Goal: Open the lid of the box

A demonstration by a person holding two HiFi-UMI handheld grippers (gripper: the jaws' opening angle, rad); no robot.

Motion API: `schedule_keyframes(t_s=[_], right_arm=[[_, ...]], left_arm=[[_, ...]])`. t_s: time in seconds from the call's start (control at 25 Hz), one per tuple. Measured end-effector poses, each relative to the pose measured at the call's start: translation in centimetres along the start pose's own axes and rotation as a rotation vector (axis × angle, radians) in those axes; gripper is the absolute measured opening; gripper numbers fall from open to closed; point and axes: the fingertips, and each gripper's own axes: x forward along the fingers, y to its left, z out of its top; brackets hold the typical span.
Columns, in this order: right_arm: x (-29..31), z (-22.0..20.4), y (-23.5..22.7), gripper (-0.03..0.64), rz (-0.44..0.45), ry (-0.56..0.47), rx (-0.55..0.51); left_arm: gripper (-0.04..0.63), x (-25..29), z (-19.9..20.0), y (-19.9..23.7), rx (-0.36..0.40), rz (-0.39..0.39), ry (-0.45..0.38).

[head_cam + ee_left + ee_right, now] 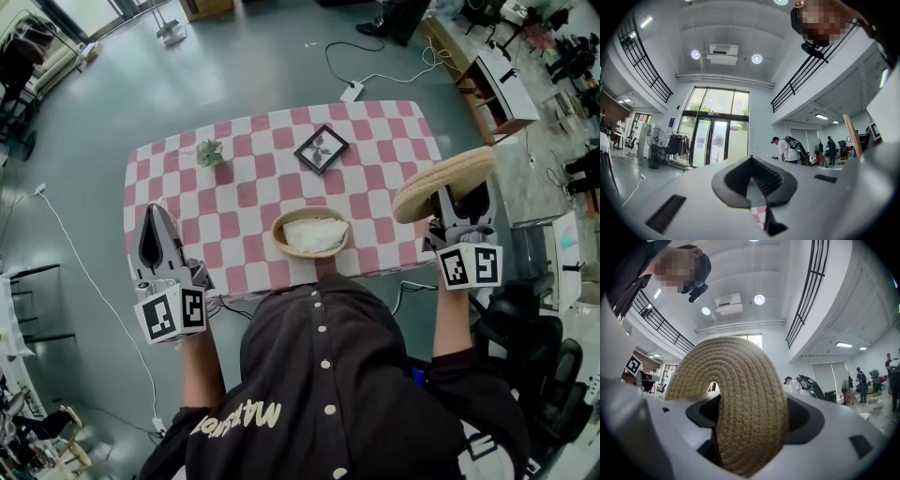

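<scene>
**Lid off, held past the table's edge**

The right gripper [461, 208] clamps the woven lid [442, 184] by its rim at the frame's right, tilted and partly beyond the table [234, 187]. The box [279, 246] sits open at lower centre. The left gripper [157, 223] is closed and empty at lower left. Such an edge grip may slip, and the lid would likely drop to the floor.
</scene>
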Motion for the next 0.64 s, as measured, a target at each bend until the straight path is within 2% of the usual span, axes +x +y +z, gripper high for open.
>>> schedule_keyframes(t_s=[0.64], right_arm=[[-1.1, 0.0, 1.1, 0.388, 0.023, 0.005, -0.003]], left_arm=[[0.011, -1.5, 0.1, -0.3, -0.015, -0.003, -0.002]])
